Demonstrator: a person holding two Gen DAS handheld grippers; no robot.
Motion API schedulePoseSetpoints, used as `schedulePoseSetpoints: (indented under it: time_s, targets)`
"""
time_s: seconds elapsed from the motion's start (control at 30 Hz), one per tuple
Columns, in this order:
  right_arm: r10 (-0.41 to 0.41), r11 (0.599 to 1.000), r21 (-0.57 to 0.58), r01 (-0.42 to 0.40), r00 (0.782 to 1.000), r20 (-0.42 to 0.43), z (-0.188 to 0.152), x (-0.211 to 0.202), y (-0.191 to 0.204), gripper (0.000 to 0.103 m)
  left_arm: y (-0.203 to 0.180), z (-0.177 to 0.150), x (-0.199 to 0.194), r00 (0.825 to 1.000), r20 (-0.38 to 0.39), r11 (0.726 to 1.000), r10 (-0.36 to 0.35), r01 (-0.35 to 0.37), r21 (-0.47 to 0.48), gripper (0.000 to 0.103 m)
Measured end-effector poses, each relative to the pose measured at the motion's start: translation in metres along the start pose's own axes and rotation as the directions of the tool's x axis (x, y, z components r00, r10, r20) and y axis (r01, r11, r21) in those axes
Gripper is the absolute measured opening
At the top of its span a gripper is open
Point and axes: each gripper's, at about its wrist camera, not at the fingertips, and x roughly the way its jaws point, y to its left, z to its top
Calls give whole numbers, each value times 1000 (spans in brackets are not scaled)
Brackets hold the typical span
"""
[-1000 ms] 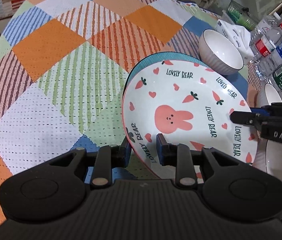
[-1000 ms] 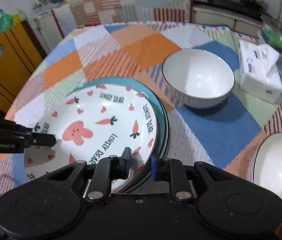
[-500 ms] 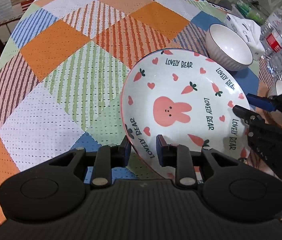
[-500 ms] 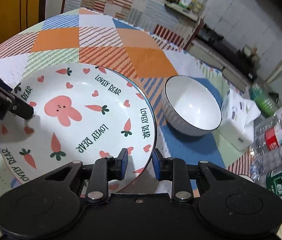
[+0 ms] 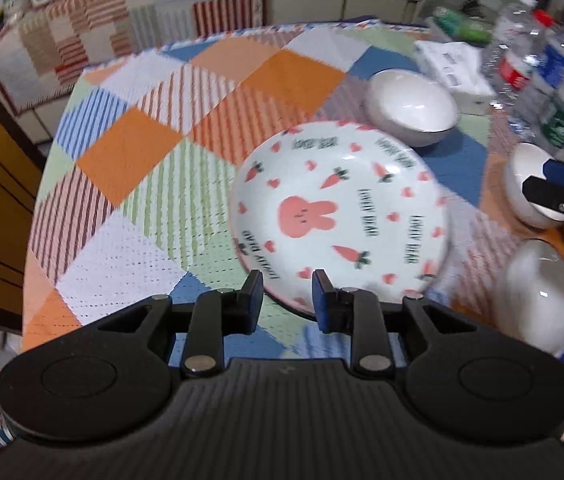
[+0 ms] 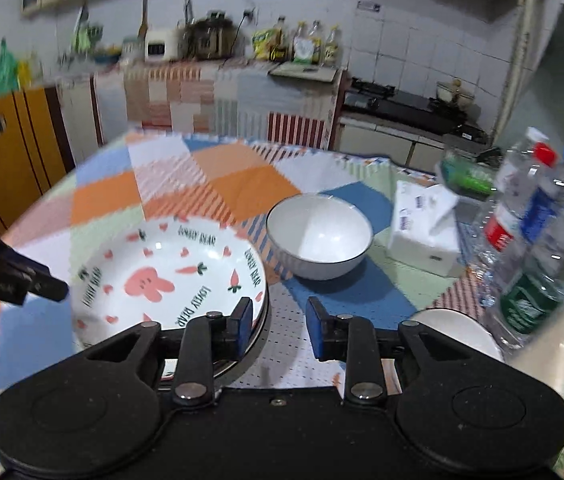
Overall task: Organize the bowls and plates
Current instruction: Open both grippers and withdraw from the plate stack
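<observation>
The white bunny plate [image 5: 341, 216] [image 6: 170, 276] lies flat on a dark-rimmed plate [image 6: 260, 340] on the patchwork tablecloth. My left gripper [image 5: 286, 300] hovers above and short of its near rim, jaws slightly parted, with nothing between them. My right gripper [image 6: 278, 324] is at the plate's right edge. Its jaws are opening, and only tablecloth shows in the gap. Each gripper's tip shows in the other's view, the right gripper [image 5: 561, 188] off the plate's right side and the left gripper [image 6: 42, 284] off its left. A white bowl [image 5: 409, 108] [image 6: 319, 236] stands just beyond the plate.
Two more white bowls [image 5: 529, 184] [image 5: 537, 292] sit at the table's right edge. A tissue pack [image 6: 421, 232] and several water bottles [image 6: 533, 220] crowd the far right. A yellow cabinet [image 6: 2, 152] stands left of the table and a kitchen counter [image 6: 222, 92] behind it.
Both grippers have pulled up and back from the bunny plate, which now rests flat on the plate below. The right jaws have widened, and both views are blurred by motion.
</observation>
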Motion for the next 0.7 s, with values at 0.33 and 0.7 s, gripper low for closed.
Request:
schedulePoseSetpoints:
  time_s: [0.33, 0.7]
  targets:
    - [63, 998, 6, -64, 990, 123, -24, -97, -45, 64, -66, -9, -60, 995, -2, 994, -102, 102, 31, 29]
    - [180, 982, -80, -173, 979, 95, -101, -109, -65, 98, -126, -35, -34, 991, -44, 992, -130, 130, 1, 48]
